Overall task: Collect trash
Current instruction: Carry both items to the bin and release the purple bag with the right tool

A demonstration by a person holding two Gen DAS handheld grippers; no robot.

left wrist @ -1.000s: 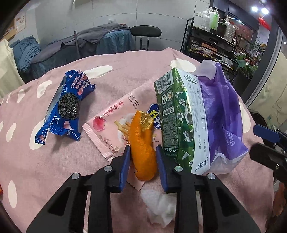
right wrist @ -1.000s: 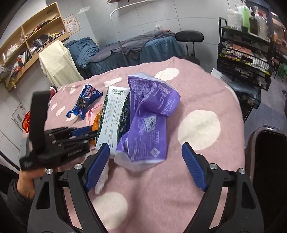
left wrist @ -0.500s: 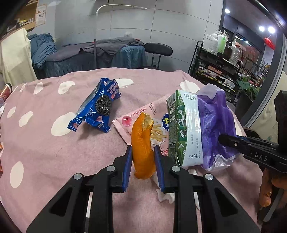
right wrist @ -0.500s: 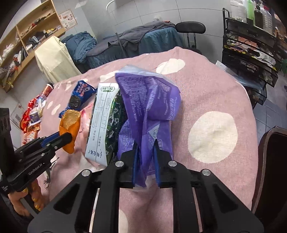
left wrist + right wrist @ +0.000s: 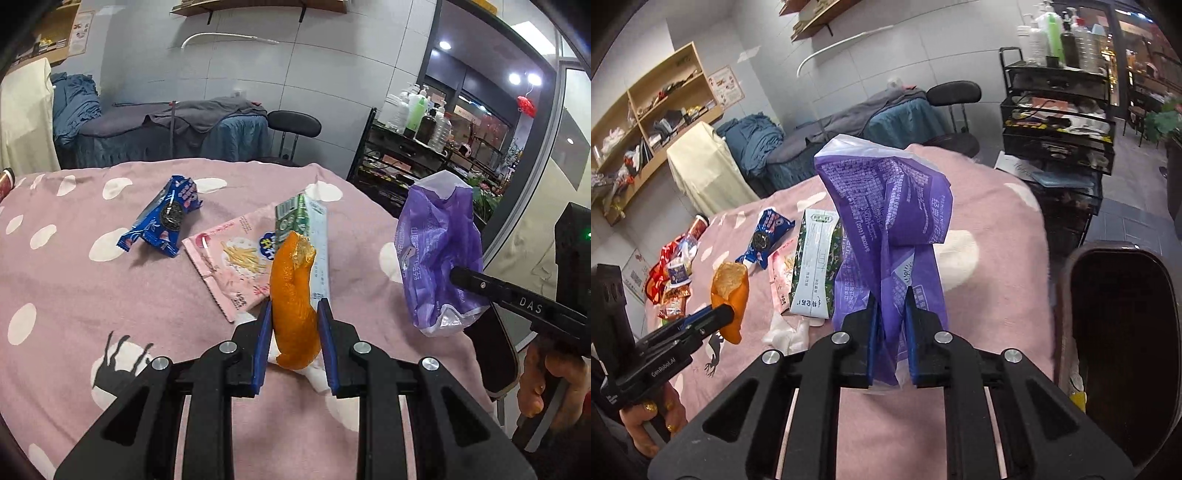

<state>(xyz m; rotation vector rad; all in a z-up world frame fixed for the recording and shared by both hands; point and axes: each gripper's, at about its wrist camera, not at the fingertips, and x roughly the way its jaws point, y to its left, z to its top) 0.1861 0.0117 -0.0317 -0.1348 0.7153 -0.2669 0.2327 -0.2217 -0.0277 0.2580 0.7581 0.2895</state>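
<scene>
While the left hand-held gripper (image 5: 294, 332) is pinching an orange wrapper (image 5: 293, 306), the right hand-held gripper (image 5: 890, 332) is clamping a purple bag (image 5: 886, 218) above the bench (image 5: 74, 295).

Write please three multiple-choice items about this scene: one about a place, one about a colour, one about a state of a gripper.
1. Where does the blue cookie wrapper lie?
A. on the pink spotted cloth
B. inside the purple bag
C. on the black chair

2. What colour is the wrapper in the left gripper?
A. green
B. orange
C. white

3. In what state is the right gripper?
A. wide open above the cloth
B. shut on the green carton
C. shut on the purple bag

Answers:
1 A: the wrapper rests flat on the cloth, left of the pink snack packet.
2 B: the orange wrapper stands between the blue pads.
3 C: the purple film is pinched between both pads and hangs lifted.
</scene>
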